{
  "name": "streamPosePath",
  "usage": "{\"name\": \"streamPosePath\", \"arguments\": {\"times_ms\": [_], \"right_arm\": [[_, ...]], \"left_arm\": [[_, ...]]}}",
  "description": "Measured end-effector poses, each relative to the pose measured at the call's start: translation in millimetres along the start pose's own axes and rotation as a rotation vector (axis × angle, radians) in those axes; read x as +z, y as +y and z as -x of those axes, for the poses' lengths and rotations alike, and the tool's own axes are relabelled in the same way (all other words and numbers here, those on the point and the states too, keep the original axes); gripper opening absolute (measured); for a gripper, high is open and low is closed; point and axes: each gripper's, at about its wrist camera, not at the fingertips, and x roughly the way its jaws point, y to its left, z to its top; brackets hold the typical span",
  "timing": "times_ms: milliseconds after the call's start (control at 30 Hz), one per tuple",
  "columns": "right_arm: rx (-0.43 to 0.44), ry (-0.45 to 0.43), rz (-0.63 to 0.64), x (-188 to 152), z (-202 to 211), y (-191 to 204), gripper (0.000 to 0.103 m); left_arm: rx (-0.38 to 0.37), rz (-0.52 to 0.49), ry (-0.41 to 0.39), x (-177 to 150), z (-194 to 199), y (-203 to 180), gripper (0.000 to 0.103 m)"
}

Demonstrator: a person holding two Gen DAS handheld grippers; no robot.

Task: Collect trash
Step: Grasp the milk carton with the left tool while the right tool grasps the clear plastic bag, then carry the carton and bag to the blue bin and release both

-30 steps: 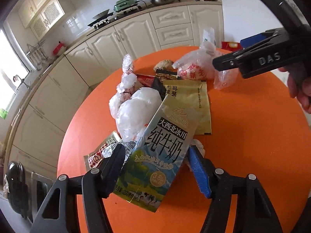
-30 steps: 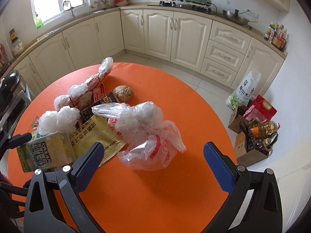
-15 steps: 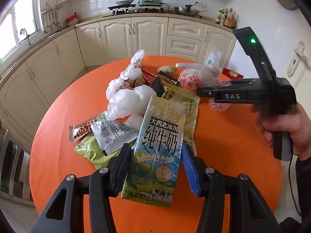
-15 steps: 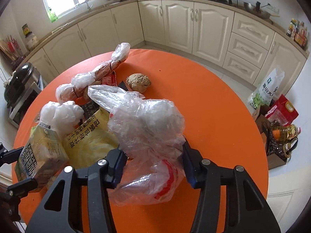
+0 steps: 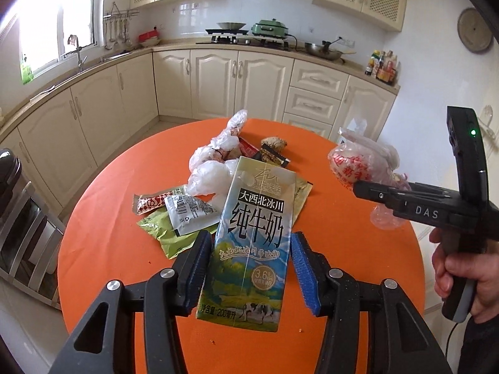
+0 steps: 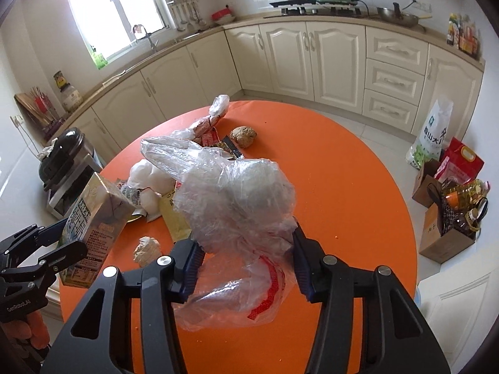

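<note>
left gripper (image 5: 248, 263): you're pinching the boxy, glossy milk carton (image 5: 252, 240), lifted now
right gripper (image 6: 246, 263): clamped on the crinkly clear plastic bag (image 6: 237, 196), earlier spread wide

Milk carton (image 5: 254, 240) stood between the left gripper's (image 5: 248, 268) pads, wrappers (image 5: 177, 215) to its left; plastic bag (image 6: 237, 205) (right gripper (image 6: 246, 268)) hung over the table (image 6: 358, 205).
</note>
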Motion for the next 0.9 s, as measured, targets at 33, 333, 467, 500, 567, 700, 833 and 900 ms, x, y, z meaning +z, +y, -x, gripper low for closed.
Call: {"name": "streamPosePath", "arguments": {"times_ms": [33,333,467,500,567,700,833,900], "right_arm": [[0.000,-0.008,0.001,-1,6,1,0.051],[0.002,-0.025,-0.014,-15,30,-7,0.051],[0.003,-0.026,-0.023,-21,34,-9,0.051],[0.005,-0.031,-0.028,-22,36,-10,0.051],[0.004,-0.049,-0.036,-22,44,-14,0.051],[-0.023,-0.098,-0.060,-22,69,-27,0.051],[-0.077,-0.161,-0.116,-24,108,-58,0.051],[-0.118,-0.189,-0.150,-26,127,-78,0.051]], "left_arm": [[0.002,-0.005,-0.009,1,1,-5,0.047],[0.007,-0.034,0.037,-20,6,-27,0.047],[-0.001,-0.037,0.048,-27,11,-30,0.047],[-0.004,-0.042,0.042,-25,15,-33,0.047],[-0.014,-0.056,0.023,-21,23,-39,0.047],[-0.058,-0.079,-0.031,-6,31,-63,0.047],[-0.119,-0.115,-0.085,11,35,-101,0.047],[-0.157,-0.137,-0.100,19,35,-122,0.047]]}}
